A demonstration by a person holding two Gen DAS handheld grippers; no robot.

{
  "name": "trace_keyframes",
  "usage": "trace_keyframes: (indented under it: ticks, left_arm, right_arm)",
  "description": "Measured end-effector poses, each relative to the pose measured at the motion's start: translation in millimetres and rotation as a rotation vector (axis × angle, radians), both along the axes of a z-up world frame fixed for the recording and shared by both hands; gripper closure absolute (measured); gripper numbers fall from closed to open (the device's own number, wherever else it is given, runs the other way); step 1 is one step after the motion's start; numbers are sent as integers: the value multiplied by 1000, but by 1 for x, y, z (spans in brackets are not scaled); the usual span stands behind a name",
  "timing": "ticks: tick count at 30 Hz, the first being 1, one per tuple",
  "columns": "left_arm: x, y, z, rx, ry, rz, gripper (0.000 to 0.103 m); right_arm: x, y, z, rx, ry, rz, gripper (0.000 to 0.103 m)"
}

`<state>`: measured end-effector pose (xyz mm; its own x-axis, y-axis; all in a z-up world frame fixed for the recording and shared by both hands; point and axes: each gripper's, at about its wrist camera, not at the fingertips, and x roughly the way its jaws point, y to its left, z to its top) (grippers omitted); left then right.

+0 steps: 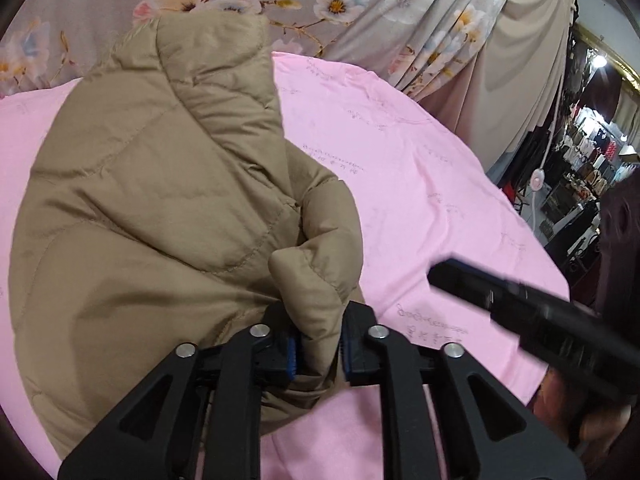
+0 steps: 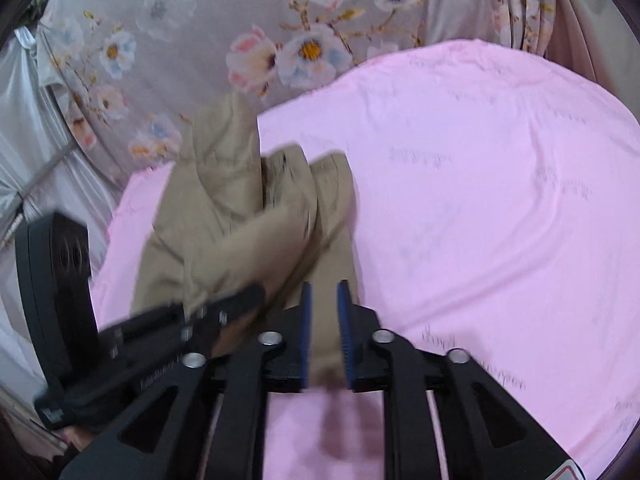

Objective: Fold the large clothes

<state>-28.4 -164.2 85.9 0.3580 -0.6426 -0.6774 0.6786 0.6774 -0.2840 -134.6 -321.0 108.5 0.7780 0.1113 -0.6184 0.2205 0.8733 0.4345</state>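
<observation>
A tan quilted puffer jacket (image 1: 140, 200) lies bunched on a pink sheet (image 1: 420, 168), collar standing up at the far end. My left gripper (image 1: 318, 350) is shut on a fold of the jacket's sleeve or edge, which bulges up between the blue pads. In the right wrist view the same jacket (image 2: 240, 208) lies left of centre. My right gripper (image 2: 324, 336) hovers over the jacket's near edge with its pads slightly apart and nothing between them. The left gripper's body (image 2: 160, 332) crosses at lower left.
A floral grey curtain (image 2: 240, 32) hangs behind the bed. Beige drapes (image 1: 520, 80) and a cluttered shop area (image 1: 588, 160) lie at right. The right gripper's body (image 1: 540, 320) reaches in at lower right.
</observation>
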Motion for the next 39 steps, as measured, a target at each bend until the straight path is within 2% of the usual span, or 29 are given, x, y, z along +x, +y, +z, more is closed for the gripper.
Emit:
trace_keyframes:
  ticks: [1, 2, 4, 5, 7, 9, 14, 17, 19, 21, 22, 23, 24, 25, 28, 31, 35, 39]
  left_arm:
    - [-1, 8, 8, -21, 4, -7, 68]
    - [-2, 17, 17, -44, 3, -10, 49]
    - [-6, 42, 42, -118, -26, 12, 30]
    - [-8, 51, 52, -149, -45, 17, 29]
    - [-5, 71, 72, -175, -88, 55, 29]
    - [6, 91, 87, -160, -130, 144, 29]
    - [62, 129, 93, -91, -139, 373, 32]
    - [99, 141, 91, -32, -143, 464, 37]
    - [112, 144, 90, -3, -147, 488, 39]
    - [127, 143, 87, 12, -141, 496, 40]
    - [133, 140, 85, 15, -133, 492, 40]
    - [138, 137, 84, 16, -126, 489, 41]
    - [144, 133, 82, 16, -116, 483, 41]
    - [148, 129, 81, 13, -108, 474, 41]
    - [157, 115, 75, 3, -80, 441, 45]
    - [166, 94, 66, 6, -60, 414, 49]
    - [178, 52, 47, 10, 1, 361, 50]
    - [187, 19, 23, 54, 32, 355, 50]
  right_arm:
    - [-1, -3, 8, 8, -21, 0, 61]
    - [4, -5, 16, 14, -39, 3, 58]
    - [21, -6, 33, 17, -69, 23, 55]
    - [30, -4, 41, 15, -80, 34, 53]
    - [48, 3, 58, 12, -95, 53, 45]
    - [72, 13, 70, 25, -95, 77, 42]
    - [141, 38, 82, 70, -24, 69, 34]
    - [178, 42, 76, 84, 47, -5, 33]
    - [200, 40, 64, 121, 113, -47, 33]
    - [218, 41, 45, 178, 170, -39, 33]
    - [223, 41, 37, 210, 180, -18, 38]
    - [225, 43, 31, 225, 177, 7, 47]
    - [224, 42, 26, 217, 161, 20, 75]
    - [219, 40, 27, 211, 132, 16, 82]
    - [189, 26, 28, 143, 35, -44, 90]
    - [164, 10, 16, 88, -7, -114, 91]
    - [156, -6, -7, 31, 20, -152, 91]
    - [155, -24, -29, 57, 39, -165, 91]
